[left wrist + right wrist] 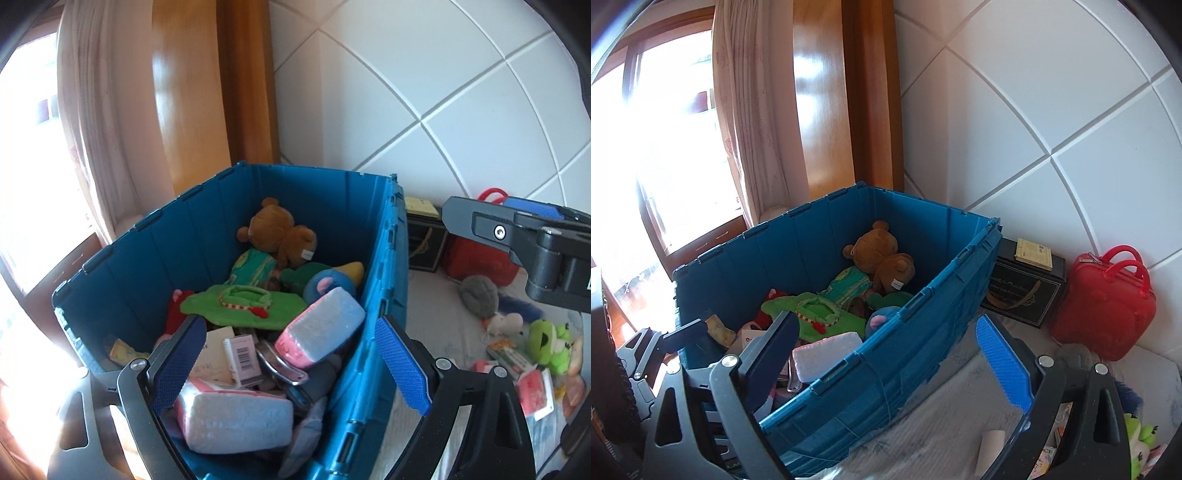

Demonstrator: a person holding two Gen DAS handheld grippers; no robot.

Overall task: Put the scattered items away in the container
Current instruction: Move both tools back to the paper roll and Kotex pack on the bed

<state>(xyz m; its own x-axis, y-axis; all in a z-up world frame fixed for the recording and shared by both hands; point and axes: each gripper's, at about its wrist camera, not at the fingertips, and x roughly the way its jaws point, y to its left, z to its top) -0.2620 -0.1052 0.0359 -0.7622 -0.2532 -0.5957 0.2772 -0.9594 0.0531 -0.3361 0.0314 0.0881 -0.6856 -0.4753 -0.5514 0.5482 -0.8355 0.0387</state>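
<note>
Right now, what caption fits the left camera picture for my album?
Open left gripper over the blue bin of toys, brown teddy bear at the back.

Strong daylight pours through the window [646,155] at nine o'clock in both views, blowing that side out to white glare. The white wall panels [443,92] are evenly lit. Fisheye distortion bends straight lines, and dark vignetting rims the corners. Focus is slightly soft.

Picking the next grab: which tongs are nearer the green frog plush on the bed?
Right. The right tongs hang beside the crate, above the toys near the frog. The left tongs are open over the crate's contents, farther off.
</note>
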